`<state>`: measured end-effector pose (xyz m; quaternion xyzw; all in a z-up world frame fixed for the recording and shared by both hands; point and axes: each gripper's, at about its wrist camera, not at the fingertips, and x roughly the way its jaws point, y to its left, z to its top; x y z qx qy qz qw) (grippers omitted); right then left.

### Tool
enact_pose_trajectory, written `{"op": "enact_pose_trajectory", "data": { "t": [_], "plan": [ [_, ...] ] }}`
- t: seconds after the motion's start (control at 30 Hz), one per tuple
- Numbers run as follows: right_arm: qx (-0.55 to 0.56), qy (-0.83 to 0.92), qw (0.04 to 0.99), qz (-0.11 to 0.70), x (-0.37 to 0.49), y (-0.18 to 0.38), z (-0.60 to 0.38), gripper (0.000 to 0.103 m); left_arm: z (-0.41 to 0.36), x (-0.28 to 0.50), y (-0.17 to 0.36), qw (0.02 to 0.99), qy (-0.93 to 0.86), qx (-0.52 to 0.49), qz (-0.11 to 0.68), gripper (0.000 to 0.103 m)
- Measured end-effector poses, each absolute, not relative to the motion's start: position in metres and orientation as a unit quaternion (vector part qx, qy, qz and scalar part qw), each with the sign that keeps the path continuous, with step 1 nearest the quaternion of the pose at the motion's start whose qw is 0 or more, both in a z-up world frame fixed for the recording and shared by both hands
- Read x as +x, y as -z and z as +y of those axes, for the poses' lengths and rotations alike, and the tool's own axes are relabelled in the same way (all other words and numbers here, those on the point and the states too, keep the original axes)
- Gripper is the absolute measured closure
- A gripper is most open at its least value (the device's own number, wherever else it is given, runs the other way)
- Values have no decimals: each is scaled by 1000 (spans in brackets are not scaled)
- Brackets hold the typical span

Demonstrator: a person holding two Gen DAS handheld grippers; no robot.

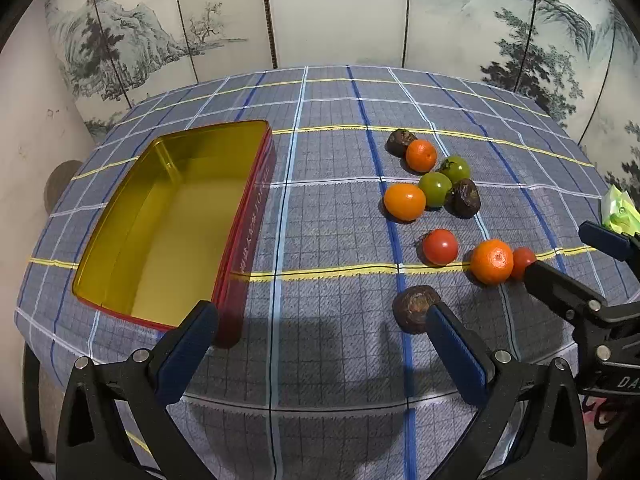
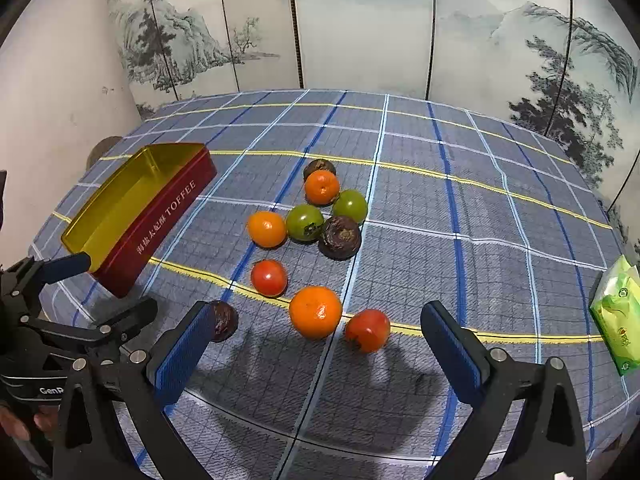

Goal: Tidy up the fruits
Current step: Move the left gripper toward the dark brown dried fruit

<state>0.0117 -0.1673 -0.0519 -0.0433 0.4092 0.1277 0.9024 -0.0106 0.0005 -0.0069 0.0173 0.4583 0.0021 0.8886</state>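
An empty red tin (image 1: 172, 220) with a gold inside sits on the left of the table; it also shows in the right wrist view (image 2: 132, 216). Several small fruits lie loose to its right: orange ones (image 1: 491, 261) (image 2: 315, 312), red tomatoes (image 1: 440, 246) (image 2: 367, 330), green ones (image 1: 435, 189) (image 2: 305, 222) and dark brown ones (image 1: 416, 308) (image 2: 340, 237). My left gripper (image 1: 320, 316) is open and empty above the near table edge, a brown fruit by its right finger. My right gripper (image 2: 316, 320) is open and empty over the nearest orange and tomato.
A green tissue pack (image 2: 616, 312) lies at the table's right edge. A plaid cloth (image 1: 328, 152) covers the table. A painted folding screen (image 1: 320, 12) stands behind it. The right gripper (image 1: 568, 264) shows at the right of the left wrist view.
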Motion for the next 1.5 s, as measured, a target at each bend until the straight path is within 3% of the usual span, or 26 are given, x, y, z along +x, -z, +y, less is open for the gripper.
{"op": "enact_pose_trajectory", "data": {
  "t": [1.5],
  "plan": [
    [-50, -109, 894, 431, 15, 71, -172, 2, -2, -10, 17, 879, 4, 20, 476, 0]
  ]
}}
